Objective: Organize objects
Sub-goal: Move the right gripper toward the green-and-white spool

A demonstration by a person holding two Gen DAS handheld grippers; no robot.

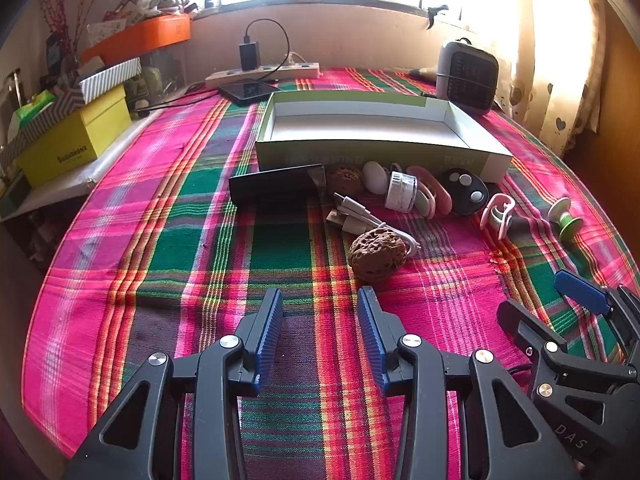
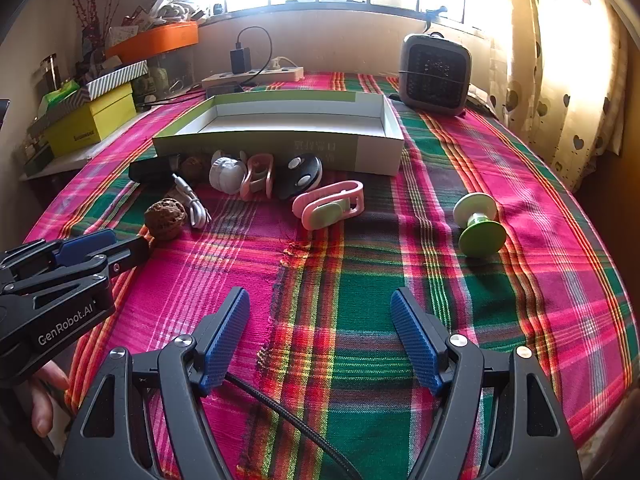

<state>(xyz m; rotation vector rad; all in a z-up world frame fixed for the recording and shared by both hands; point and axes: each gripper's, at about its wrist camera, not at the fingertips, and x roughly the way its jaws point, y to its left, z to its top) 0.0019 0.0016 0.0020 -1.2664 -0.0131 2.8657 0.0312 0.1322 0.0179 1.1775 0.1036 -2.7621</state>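
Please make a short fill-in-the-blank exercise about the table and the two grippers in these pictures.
1. The cardboard box on the plaid cloth holds ____.
2. Both the left gripper and the right gripper are ____.
3. The white cable lies touching a brown ____.

Missing words: nothing; open; walnut

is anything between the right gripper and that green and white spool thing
Nothing visible does. The right gripper is open over bare plaid cloth, and the green and white spool lies alone ahead and to its right. The pink clip sits off to the left, clear of that path.
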